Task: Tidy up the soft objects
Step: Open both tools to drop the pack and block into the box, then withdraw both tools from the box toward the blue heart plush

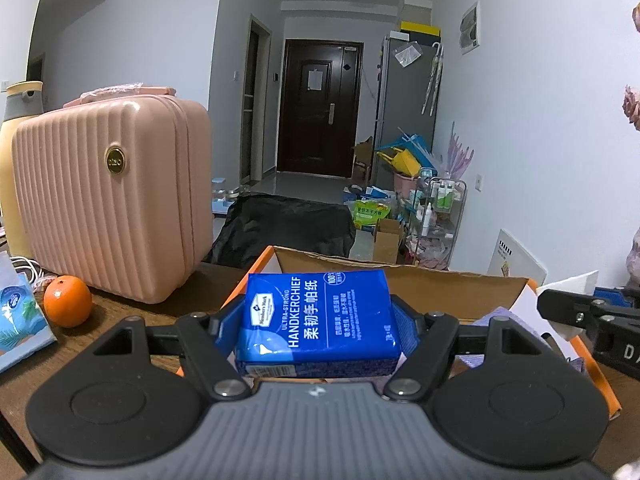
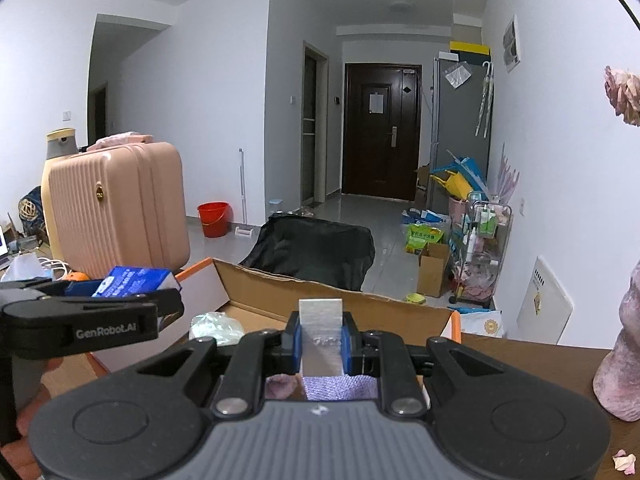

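My left gripper point(image 1: 316, 320) is shut on a blue handkerchief tissue pack point(image 1: 320, 320) and holds it over the near left part of an open cardboard box point(image 1: 400, 276) with orange edges. The pack also shows in the right wrist view point(image 2: 132, 280), at the left. My right gripper point(image 2: 322, 340) is shut on a white folded cloth piece point(image 2: 322, 328), held upright over the box point(image 2: 320, 300). Inside the box lie a purple knitted cloth point(image 2: 340, 388) and a clear plastic-wrapped item point(image 2: 216, 326). The right gripper also shows in the left wrist view point(image 1: 592, 316), at the right edge.
A pink ribbed case point(image 1: 116, 200) stands on the wooden table point(image 1: 132, 308) at the left with an orange point(image 1: 67, 300) and a blue tissue box point(image 1: 20, 320) beside it. A pink vase point(image 2: 624, 360) stands at the right. A black chair back point(image 1: 284, 228) is behind the box.
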`<state>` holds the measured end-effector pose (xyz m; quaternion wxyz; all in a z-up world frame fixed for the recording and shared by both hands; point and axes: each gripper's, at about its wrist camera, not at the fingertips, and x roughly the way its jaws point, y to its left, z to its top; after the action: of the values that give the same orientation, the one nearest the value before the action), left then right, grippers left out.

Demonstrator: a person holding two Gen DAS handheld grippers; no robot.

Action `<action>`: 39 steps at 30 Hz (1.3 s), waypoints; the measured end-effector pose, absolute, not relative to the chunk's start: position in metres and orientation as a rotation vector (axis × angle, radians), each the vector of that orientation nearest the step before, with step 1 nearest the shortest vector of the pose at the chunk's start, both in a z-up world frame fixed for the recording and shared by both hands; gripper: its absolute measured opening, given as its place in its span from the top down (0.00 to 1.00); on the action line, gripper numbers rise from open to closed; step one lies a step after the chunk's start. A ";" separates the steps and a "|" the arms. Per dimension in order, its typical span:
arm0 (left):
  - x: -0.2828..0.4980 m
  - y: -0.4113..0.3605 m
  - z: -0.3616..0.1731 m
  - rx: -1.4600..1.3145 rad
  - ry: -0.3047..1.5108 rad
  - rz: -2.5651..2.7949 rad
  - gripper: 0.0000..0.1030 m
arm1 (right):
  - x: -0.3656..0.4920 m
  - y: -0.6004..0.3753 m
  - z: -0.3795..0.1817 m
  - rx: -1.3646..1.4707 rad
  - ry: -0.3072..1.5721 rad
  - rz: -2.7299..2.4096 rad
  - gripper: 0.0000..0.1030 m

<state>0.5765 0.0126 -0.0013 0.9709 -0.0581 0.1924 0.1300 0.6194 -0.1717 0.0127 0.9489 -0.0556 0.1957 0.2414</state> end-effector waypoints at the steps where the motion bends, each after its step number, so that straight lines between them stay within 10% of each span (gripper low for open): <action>1: 0.577 0.013 -0.002 -0.117 0.392 0.263 0.28 | 0.620 -0.171 0.013 -0.115 0.399 0.490 0.83; 5: 0.578 0.014 -0.004 -0.119 0.400 0.261 0.27 | 0.622 -0.169 0.012 -0.119 0.407 0.488 0.80; 9: 0.581 0.016 -0.004 -0.130 0.415 0.250 0.13 | 0.623 -0.175 0.016 -0.091 0.390 0.451 0.36; 15: 0.580 0.017 -0.006 -0.115 0.411 0.303 0.00 | 0.623 -0.180 0.019 -0.066 0.367 0.414 0.03; 39: 0.576 0.013 -0.009 -0.107 0.416 0.314 0.00 | 0.614 -0.185 0.019 -0.039 0.338 0.390 0.00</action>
<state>0.5759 0.0132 -0.0088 0.9649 -0.0529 0.2055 0.1550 0.6143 -0.1852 0.0186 0.9667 -0.0195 0.1673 0.1926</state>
